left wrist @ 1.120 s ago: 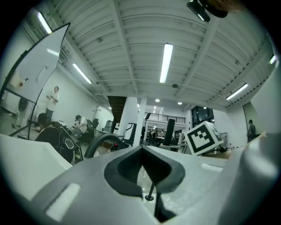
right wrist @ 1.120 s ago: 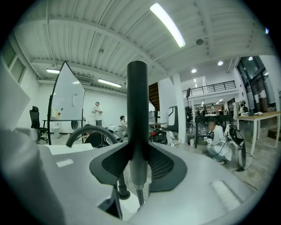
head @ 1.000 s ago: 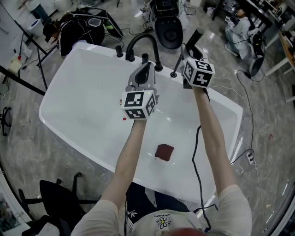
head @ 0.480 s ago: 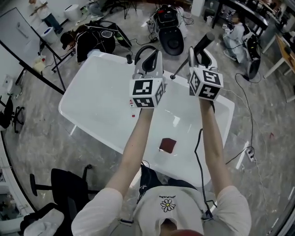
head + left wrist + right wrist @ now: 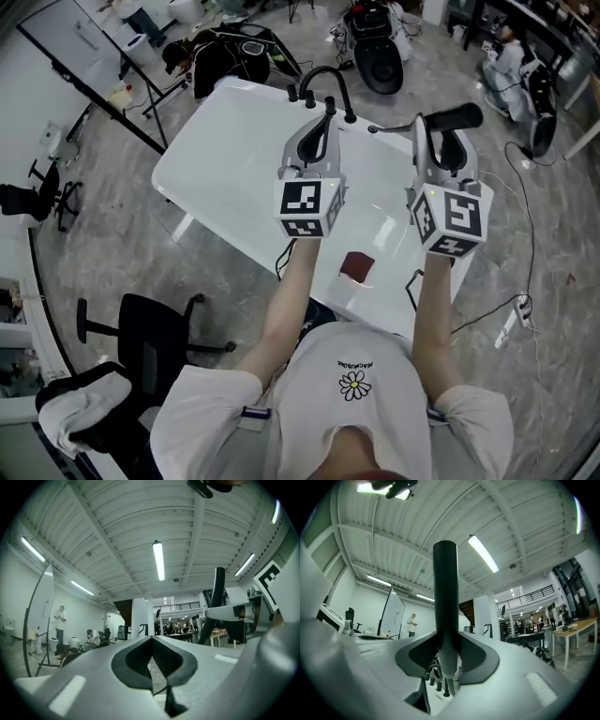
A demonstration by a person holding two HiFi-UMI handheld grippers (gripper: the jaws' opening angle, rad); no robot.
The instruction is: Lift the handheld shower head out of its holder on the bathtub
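Note:
In the head view the black shower head (image 5: 464,116) lies crosswise above the far right end of the white bathtub (image 5: 225,159). My right gripper (image 5: 439,124) is shut on its handle. A thin black end runs left from it toward the tub rim. In the right gripper view the handle (image 5: 444,592) stands upright, clamped between the jaws of the right gripper (image 5: 446,645). My left gripper (image 5: 326,112) hovers over the tub just before the black arched faucet (image 5: 323,80), shut and holding nothing. In the left gripper view its jaws (image 5: 151,641) meet, with the shower head (image 5: 216,599) off to the right.
A dark red cloth (image 5: 356,265) lies on the tub's near rim between my forearms. On the floor nearby are a black office chair (image 5: 141,347), black bags (image 5: 234,52), a dark stand pole (image 5: 89,89) and cables with a power strip (image 5: 516,319).
The right gripper has risen with the shower head, which has swung from a steep slant to lying crosswise. Both grippers sit higher and nearer the camera, and the tub looks further away.

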